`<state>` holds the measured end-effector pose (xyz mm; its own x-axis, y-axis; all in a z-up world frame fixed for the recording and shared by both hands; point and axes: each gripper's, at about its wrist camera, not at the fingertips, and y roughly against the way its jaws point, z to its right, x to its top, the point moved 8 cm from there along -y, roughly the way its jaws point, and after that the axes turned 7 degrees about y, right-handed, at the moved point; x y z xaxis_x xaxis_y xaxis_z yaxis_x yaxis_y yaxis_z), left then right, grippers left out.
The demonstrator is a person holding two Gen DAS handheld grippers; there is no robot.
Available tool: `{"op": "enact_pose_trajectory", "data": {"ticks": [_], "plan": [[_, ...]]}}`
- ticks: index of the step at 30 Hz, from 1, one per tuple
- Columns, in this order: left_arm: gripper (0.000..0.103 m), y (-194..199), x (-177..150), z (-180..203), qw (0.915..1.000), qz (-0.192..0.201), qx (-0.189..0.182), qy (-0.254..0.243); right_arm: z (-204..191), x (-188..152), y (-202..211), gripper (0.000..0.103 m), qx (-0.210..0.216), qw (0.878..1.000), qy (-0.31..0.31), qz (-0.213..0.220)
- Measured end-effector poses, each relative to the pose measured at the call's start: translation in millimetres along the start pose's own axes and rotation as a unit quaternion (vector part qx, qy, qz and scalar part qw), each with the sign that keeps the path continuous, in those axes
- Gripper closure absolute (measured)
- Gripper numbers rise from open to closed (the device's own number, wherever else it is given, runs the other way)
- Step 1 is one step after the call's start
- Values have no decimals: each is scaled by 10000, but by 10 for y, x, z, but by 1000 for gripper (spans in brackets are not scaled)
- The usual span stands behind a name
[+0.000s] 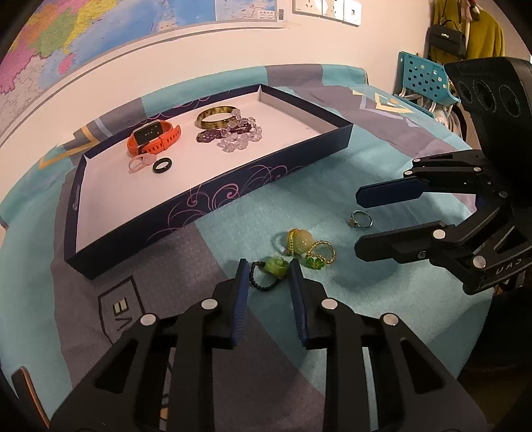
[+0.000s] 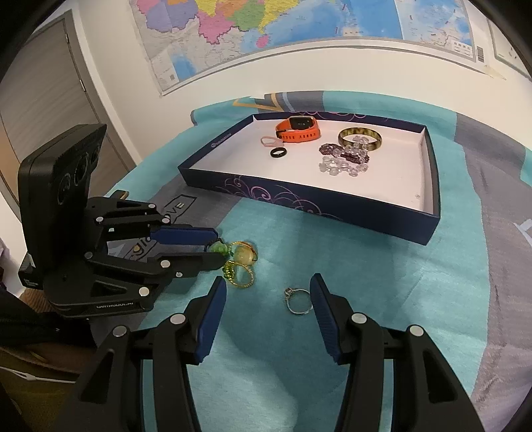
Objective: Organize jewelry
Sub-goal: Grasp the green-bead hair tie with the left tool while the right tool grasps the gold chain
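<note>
A dark blue tray [image 1: 212,202] [image 2: 309,206] on the cloth holds an orange watch [image 1: 156,134] [image 2: 299,129], a brown bangle [image 1: 216,117] [image 2: 360,138], bead bracelets [image 1: 237,134] [image 2: 342,159], a black ring [image 1: 162,165] [image 2: 277,153] and a pink ring [image 1: 138,162]. My left gripper [image 1: 269,269] [image 2: 217,249] is open, its fingers either side of a green bead charm on a black cord [image 1: 276,267] [image 2: 219,247]. Two gold bead rings [image 1: 301,241] [image 1: 321,254] [image 2: 244,254] lie beside it. My right gripper [image 2: 267,285] [image 1: 357,222] is open around a silver ring [image 2: 297,300] [image 1: 359,220].
The table carries a teal and grey cloth [image 1: 332,186] [image 2: 365,266]. A map [image 2: 266,30] hangs on the wall behind. A blue perforated rack [image 1: 425,79] and hanging bag [image 1: 447,38] stand at the far right; a door [image 2: 43,99] is at the left.
</note>
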<state>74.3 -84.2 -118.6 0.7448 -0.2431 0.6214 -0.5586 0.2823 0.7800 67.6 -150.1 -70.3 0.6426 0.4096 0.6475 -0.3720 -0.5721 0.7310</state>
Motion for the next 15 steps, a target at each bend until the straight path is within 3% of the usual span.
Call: {"op": "enact_pose_trajectory", "data": {"ticks": [7,15], "plan": [[79,72,-46,-62,9997,33,-23,245,-161,51,-84,53,104,9998,180,-58],[79,139,-65,-179,9984,99,-43,556,-257,104,-257,55,-83,9988,398,-257]]}}
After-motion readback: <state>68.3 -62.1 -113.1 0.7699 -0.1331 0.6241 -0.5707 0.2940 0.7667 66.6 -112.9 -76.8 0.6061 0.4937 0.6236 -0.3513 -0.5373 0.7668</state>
